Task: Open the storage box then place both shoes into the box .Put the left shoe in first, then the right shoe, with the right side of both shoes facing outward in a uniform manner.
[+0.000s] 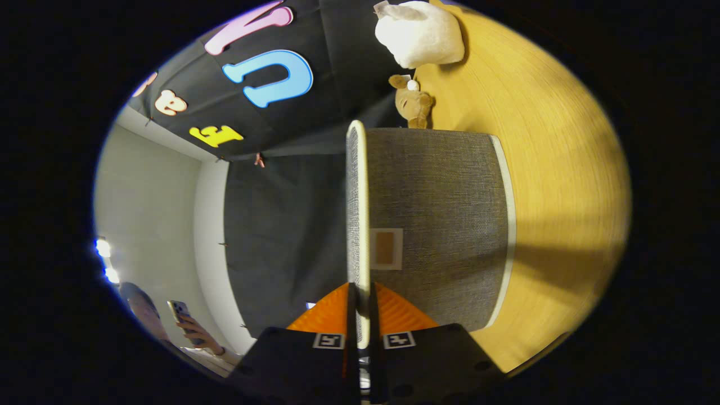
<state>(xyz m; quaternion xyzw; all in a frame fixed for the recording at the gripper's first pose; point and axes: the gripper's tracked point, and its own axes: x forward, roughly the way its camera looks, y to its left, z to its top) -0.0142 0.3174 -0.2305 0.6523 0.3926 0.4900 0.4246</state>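
Note:
The view is rolled on its side, so the wooden table [562, 169] lies to the right. A grey fabric storage box [444, 214] with pale trim stands on it, a small tan label [387, 249] on its near wall. The box's lid [358, 197], cream-rimmed and seen edge-on, runs straight ahead from my fingers along the top of the box. My gripper [360, 295] is shut on the lid's near edge, one finger on each face. I cannot tell how far the lid stands off the box.
Beyond the box, a small brown plush bear [413, 101] and a larger white plush toy [419, 34] sit on the table. A person's hand holding a phone [183, 315] is off to the side, by a pale wall.

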